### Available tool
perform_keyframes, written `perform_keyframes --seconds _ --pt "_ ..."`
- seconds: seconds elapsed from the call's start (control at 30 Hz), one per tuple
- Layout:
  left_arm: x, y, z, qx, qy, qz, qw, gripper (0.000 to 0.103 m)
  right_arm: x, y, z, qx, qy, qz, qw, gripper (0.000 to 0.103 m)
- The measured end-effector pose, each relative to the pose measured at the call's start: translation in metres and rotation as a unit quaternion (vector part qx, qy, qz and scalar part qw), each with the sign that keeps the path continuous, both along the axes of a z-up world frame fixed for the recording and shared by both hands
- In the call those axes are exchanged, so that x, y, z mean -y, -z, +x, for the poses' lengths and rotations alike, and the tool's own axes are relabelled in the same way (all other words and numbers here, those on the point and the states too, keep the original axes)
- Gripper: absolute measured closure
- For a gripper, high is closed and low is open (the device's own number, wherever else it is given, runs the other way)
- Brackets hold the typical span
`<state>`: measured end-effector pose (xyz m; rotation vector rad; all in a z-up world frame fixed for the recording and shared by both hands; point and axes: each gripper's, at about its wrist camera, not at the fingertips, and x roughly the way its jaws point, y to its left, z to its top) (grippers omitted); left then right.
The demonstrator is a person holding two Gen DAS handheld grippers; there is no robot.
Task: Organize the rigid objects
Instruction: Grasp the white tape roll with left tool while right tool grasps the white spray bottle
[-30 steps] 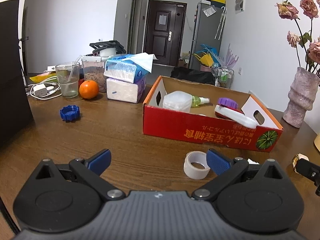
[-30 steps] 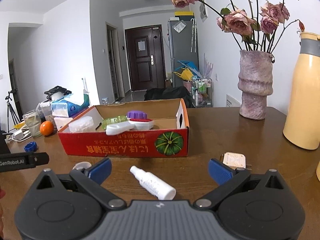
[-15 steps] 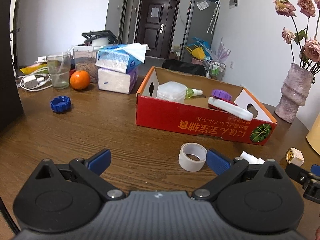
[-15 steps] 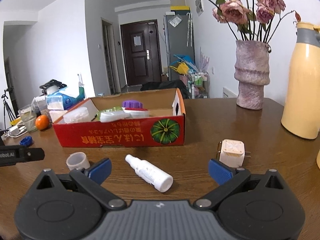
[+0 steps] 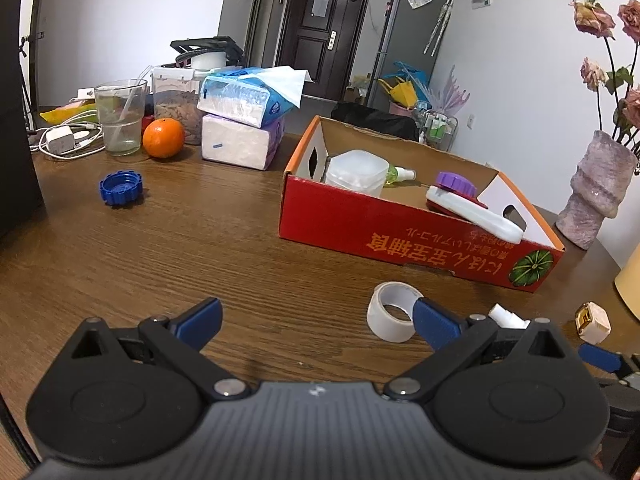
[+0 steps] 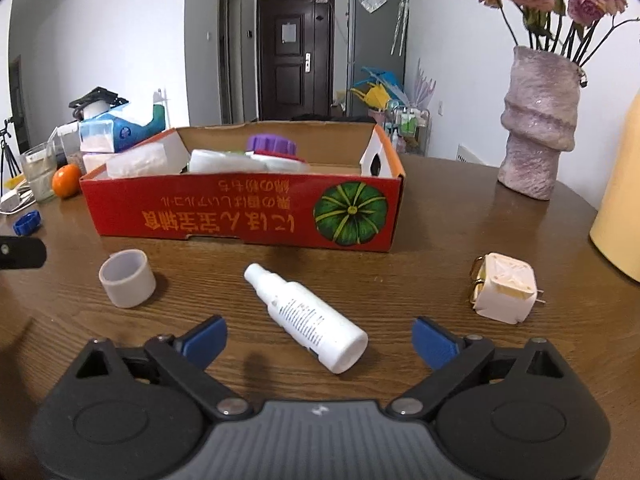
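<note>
A white spray bottle [image 6: 308, 320] lies on the wooden table between the fingers of my right gripper [image 6: 319, 338]. Its jaws are closing and the pads stand clear of the bottle. To the left stands a white tape roll [image 6: 127, 278], to the right a cream plug adapter [image 6: 504, 294]. Behind them is the red cardboard box [image 6: 240, 220], holding a clear container, a green spray bottle, a purple lid and a white tool. My left gripper [image 5: 317, 320] is open over bare table, its right finger just beside the tape roll [image 5: 390, 316]. A blue cap [image 5: 121, 188] lies far left.
A pink vase [image 6: 536, 136] with dried roses and a yellow jug [image 6: 620, 216] stand at the right. An orange [image 5: 163, 138], a glass [image 5: 119, 118], stacked tissue packs [image 5: 240, 120] and a charger with cables [image 5: 60, 140] crowd the back left.
My right gripper has come forward and down, so the white bottle now lies between its fingers, which stand slightly closer together. The left gripper stays open and has hardly moved.
</note>
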<state>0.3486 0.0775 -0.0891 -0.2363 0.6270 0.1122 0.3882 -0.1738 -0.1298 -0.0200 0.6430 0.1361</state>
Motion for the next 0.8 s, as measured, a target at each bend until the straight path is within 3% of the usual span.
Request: perform_keyframes --seconds 0.17,0.27,0.37,0.43,0.47,0.8 --pt "-0.001 0.002 0.003 -0.005 -0.005 0.002 1.0000 0.000 -0.003 0.004 0.009 -0.001 -0.004 -0.003 1.000 0.012" --pt "-0.002 0.003 0.005 -0.009 -0.005 0.002 0.9999 0.000 -0.004 0.010 0.021 -0.022 -0.015 0.001 1.000 0.031" --pt "-0.002 0.003 0.004 -0.007 -0.005 0.000 1.0000 0.000 -0.006 0.011 0.024 -0.024 -0.026 0.003 0.999 0.044" --pt "-0.002 0.003 0.005 -0.008 -0.002 -0.005 1.0000 0.000 -0.007 0.009 0.022 -0.024 -0.040 0.004 0.999 0.057" --pt "-0.002 0.004 0.005 -0.008 -0.001 -0.004 1.0000 0.000 -0.008 0.009 0.021 -0.023 -0.045 0.004 0.999 0.069" --pt "0.003 0.010 0.014 -0.016 0.003 0.006 0.9998 0.000 -0.007 0.004 0.012 0.004 -0.030 0.002 1.000 0.070"
